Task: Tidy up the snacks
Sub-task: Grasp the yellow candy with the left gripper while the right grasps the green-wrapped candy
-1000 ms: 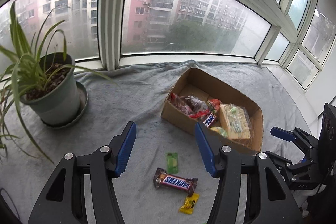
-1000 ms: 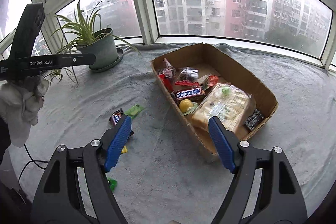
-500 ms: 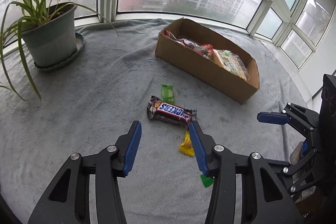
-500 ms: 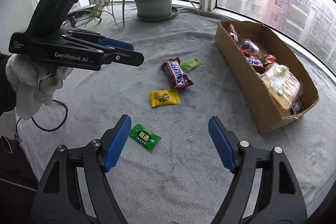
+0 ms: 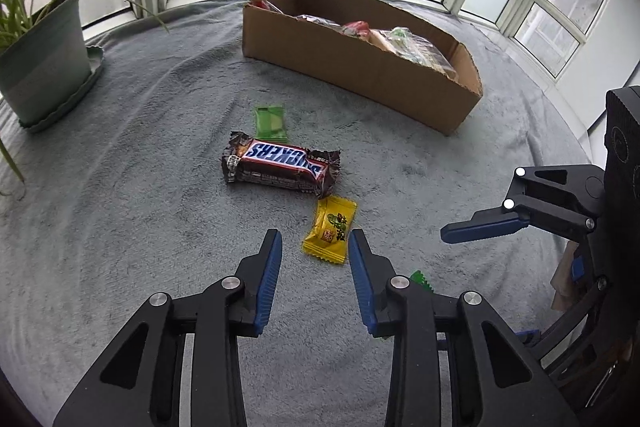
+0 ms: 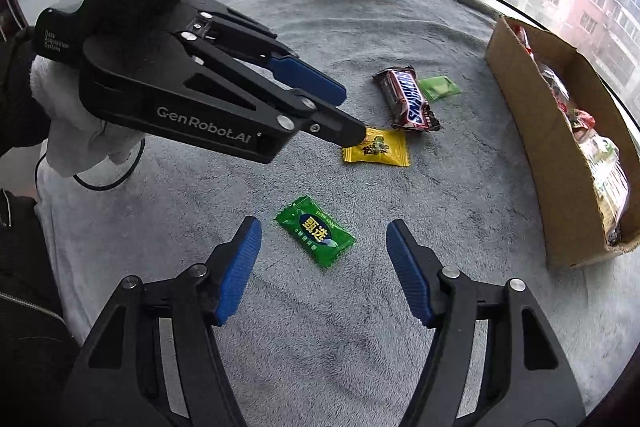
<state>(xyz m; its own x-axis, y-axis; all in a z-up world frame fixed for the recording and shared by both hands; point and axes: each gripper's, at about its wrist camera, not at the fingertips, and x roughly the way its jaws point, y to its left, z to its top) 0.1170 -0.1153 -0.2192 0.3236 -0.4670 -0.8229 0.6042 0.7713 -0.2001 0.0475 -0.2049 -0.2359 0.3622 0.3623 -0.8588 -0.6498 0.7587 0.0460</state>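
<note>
Left gripper (image 5: 315,251) parted, empty, yellow candy (image 5: 331,229) just ahead at 12–1 o'clock, long axis along the fingers. Right gripper (image 6: 323,247) wide apart, empty, green candy (image 6: 316,231) between its tips, axis diagonal. Snickers bar (image 5: 281,169) touches the yellow candy at 11; pale green packet (image 5: 271,123) beyond; cardboard box (image 5: 360,75) at 1 o'clock. Path looks unobstructed.

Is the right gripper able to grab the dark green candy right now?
Probably yes. The right gripper is open, and the dark green candy lies flat on the grey blanket just ahead of its fingertips, with nothing on top of it. The left gripper sits farther off, by the yellow candy.
</note>
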